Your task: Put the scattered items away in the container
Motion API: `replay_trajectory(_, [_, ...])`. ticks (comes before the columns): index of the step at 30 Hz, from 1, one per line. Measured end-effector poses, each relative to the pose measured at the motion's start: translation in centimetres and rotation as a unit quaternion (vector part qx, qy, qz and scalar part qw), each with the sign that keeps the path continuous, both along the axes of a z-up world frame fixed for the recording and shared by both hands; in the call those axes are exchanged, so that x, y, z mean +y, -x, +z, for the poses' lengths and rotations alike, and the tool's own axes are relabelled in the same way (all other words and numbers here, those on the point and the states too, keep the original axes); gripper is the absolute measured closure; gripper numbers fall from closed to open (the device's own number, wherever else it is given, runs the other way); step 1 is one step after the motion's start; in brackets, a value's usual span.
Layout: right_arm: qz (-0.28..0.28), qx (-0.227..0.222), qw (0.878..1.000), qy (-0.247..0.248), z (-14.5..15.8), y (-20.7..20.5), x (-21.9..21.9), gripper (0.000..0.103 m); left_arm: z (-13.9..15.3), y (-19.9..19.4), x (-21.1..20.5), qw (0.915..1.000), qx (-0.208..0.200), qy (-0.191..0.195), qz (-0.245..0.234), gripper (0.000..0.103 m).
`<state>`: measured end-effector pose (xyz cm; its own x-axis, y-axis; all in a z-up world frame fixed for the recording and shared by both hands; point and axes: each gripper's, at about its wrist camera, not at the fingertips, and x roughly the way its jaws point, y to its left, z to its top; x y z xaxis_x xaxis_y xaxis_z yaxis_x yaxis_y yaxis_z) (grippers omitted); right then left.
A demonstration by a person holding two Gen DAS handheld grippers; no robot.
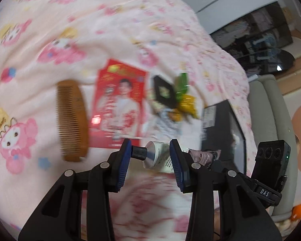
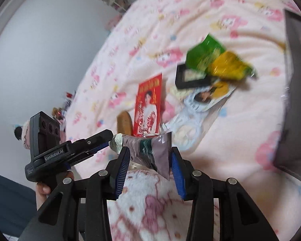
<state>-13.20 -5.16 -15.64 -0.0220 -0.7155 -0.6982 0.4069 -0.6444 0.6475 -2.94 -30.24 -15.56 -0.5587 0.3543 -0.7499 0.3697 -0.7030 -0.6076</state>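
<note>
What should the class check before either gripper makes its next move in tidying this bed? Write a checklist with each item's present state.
1. Left gripper grips the white tube with black cap: the tube spans from pad to pad. Ok.
2. Right gripper grips the mauve crimped packet: there is a gap at one pad. Cannot tell.
3. Dark container is in view, beside the clutter. Ok.
4. Container opening is free: the picture is too blurred. Cannot tell.
5. Everything is tidied: the brown wooden comb, red printed card and green and yellow wrappers lie on the pink patterned blanket. Not ok.
</note>
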Motion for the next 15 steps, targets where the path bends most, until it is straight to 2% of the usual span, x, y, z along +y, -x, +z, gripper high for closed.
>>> replay_trajectory(3, [-0.020,0.025,0.999,0.009,2.1,-0.2,2.9,0.065,2.0,1.2,2.8,0.9995,0.021,-0.004,-0.022,0.064])
replay_trajectory(6, [-0.047,0.037,0.998,0.028,3.9,-0.1,7.2,0.065,2.8,4.2,7.2,0.9962,0.038,-0.033,-0.071,0.064])
replay_trajectory(8, [-0.071,0.048,0.996,0.036,5.1,0.0,10.3,0.065,3.1,5.9,10.0,0.9935,0.041,-0.038,-0.099,0.064])
replay_trajectory(11, [-0.097,0.074,0.992,0.024,6.4,0.5,14.9,0.065,3.9,9.8,15.7,0.9866,0.055,-0.041,-0.148,0.064])
replay_trajectory(15, [-0.135,0.075,0.988,0.002,6.7,2.4,20.7,0.066,4.7,14.7,22.7,0.9756,0.064,-0.051,-0.204,0.064])
